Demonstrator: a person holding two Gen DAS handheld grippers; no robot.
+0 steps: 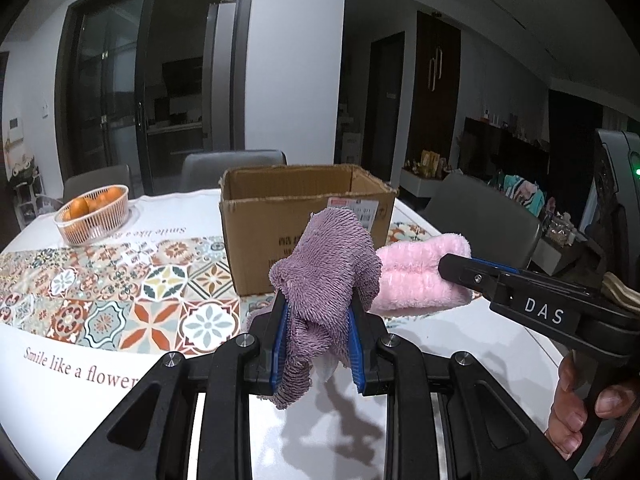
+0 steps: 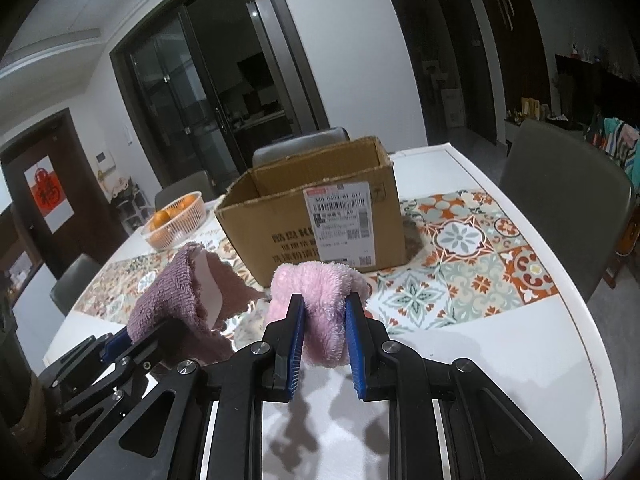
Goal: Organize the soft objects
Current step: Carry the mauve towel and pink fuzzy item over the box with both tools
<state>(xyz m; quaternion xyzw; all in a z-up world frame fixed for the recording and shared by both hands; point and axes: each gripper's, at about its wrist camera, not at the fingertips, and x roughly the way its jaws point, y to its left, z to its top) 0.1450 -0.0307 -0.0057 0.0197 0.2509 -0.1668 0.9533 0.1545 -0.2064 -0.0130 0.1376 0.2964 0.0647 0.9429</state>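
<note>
white basket of oranges (image 1: pixel 93 216) on patterned tablecloth (image 1: pixel 120 300), grey chairs (image 2: pixel 560 200), dark glass doors (image 1: pixel 120 92)

Mauve looped-pile cloth (image 1: pixel 324 280); pale pink fluffy cloth (image 2: pixel 320 304). Black grippers with blue pads (image 1: pixel 280 340). Brown cardboard box (image 2: pixel 280 216) bearing a white label with a red band. White table (image 2: pixel 520 340) with a runner (image 1: pixel 120 300) of orange, teal and cream floral tiles. Oranges in a pale ribbed basket (image 1: pixel 94 220).
</note>
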